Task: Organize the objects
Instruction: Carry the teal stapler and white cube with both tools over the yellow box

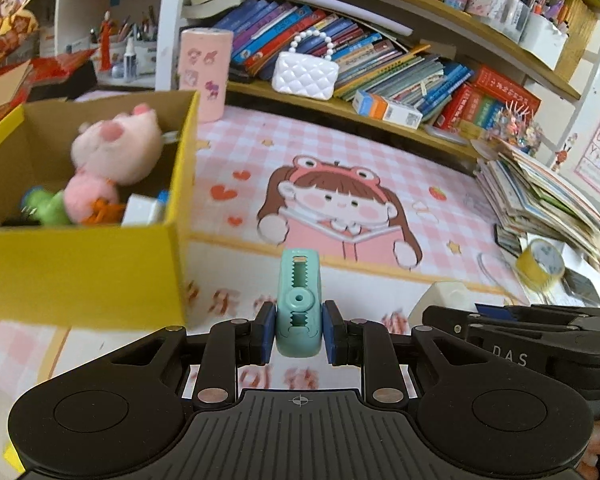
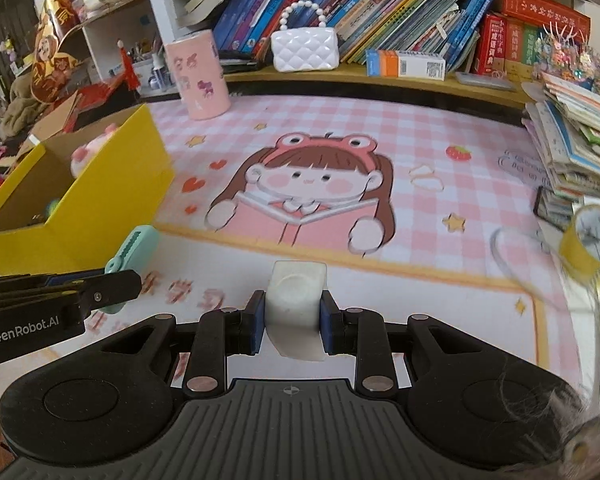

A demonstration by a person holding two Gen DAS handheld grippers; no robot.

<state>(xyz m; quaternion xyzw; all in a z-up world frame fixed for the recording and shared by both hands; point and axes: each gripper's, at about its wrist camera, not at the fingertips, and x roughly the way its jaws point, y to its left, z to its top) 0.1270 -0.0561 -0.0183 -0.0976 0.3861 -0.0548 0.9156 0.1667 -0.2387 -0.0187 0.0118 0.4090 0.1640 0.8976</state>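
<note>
So the desk is covered by a pink checkered mat (image 2: 440, 152) with a cartoon girl in a frog hat printed on it, and the back is lined with a crammed bookshelf (image 1: 380, 60). A white quilted purse (image 1: 305, 75) with a bead handle is parked on the lower shelf, and a pink cylinder (image 1: 206, 74) with stickers is stood upright on the mat near the shelf post.

A teal clip-like gadget (image 1: 299, 304) with a toothed slot is pinched between the blue pads of the left gripper (image 1: 299, 332), held above the mat's near edge. A chunky white block (image 2: 296, 306) is clamped the same way in the right gripper (image 2: 293, 322). Both grippers are held side by side, each showing up in the other's view.

A yellow cardboard box (image 1: 80, 272) is set at the left of the mat, just beside the left gripper. Inside it a pink plush (image 1: 108, 160) can be seen, along with something green, something orange and a small white box. Over on the right, a messy stack of booklets (image 2: 576, 140) is piled up, with a roll of yellow tape (image 2: 592, 242) near it.
</note>
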